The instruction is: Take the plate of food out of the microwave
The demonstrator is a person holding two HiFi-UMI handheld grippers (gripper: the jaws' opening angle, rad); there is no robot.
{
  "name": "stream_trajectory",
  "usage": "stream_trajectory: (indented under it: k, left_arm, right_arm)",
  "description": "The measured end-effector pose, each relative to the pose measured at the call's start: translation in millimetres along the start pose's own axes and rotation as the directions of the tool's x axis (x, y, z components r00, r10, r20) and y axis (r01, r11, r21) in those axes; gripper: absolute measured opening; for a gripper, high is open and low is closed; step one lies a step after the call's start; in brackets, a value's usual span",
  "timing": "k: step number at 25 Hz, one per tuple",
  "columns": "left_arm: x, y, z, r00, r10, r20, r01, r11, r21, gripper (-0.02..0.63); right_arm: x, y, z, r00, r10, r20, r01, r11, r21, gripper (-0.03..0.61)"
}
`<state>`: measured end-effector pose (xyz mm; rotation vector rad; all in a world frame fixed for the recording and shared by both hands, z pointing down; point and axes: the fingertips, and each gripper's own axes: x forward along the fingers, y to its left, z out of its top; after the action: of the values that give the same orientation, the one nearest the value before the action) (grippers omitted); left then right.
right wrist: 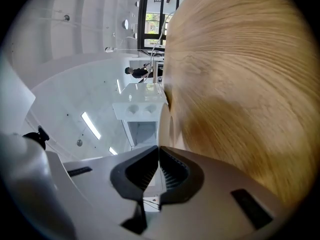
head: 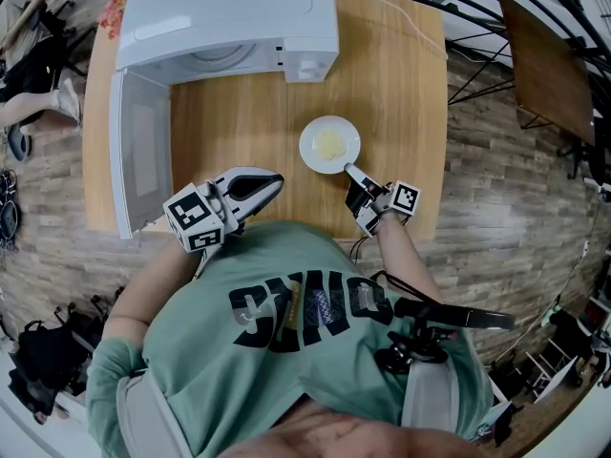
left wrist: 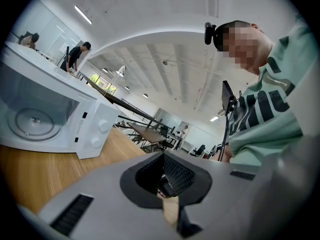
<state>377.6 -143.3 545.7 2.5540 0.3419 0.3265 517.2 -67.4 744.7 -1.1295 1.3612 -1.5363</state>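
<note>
A white plate (head: 329,144) with pale yellow food (head: 330,146) sits on the wooden table (head: 401,84), in front of the white microwave (head: 229,17). The microwave's door (head: 138,151) stands swung open to the left. My right gripper (head: 347,168) is shut on the plate's near right rim. In the right gripper view the plate (right wrist: 167,126) shows edge-on, running into the closed right gripper (right wrist: 158,149). My left gripper (head: 275,180) hovers near the table's front edge, left of the plate, shut with nothing held. The left gripper (left wrist: 162,156) points past the microwave (left wrist: 45,119), whose cavity holds only a glass turntable (left wrist: 32,119).
The open door juts forward along the table's left side. A dark table (head: 544,65) and chairs stand off to the right on the brick-pattern floor. Bags and a seated person's legs (head: 38,93) lie to the left.
</note>
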Motion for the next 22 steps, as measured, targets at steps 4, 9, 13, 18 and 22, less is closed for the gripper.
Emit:
stream_trajectory:
  k: [4, 9, 13, 18, 22]
  left_arm:
    - [-1.0, -0.7, 1.2, 1.0, 0.006, 0.0, -0.006, 1.0, 0.008, 0.003]
    - [-3.3, -3.0, 1.0, 1.0, 0.008, 0.002, -0.008, 1.0, 0.01, 0.003]
    - [-5.1, -3.9, 1.1, 1.0, 0.014, 0.003, -0.014, 1.0, 0.01, 0.003]
    - [-9.2, -6.7, -1.2, 1.0, 0.016, 0.009, -0.016, 1.0, 0.018, 0.003]
    - [-15.0, -9.7, 1.0, 1.0, 0.017, 0.014, -0.017, 0.999, 0.031, 0.003]
  right_arm:
    - [-0.6, -4.6, -1.1, 1.0, -0.008, -0.004, 0.008, 1.0, 0.009, 0.017]
    - [-2.3, -22.1, -4.6, 0.997, -0.077, -0.019, 0.078, 0.997, 0.024, 0.017]
    - [-7.0, -45.7, -4.9, 0.964, -0.264, -0.03, 0.263, 0.964, -0.023, 0.017]
    - [-5.1, -47.1, -8.7, 0.91, -0.409, -0.065, 0.396, 0.906, -0.147, 0.092]
    - [-10.0, -55.4, -7.8, 0.834, -0.548, -0.062, 0.521, 0.819, -0.239, 0.168]
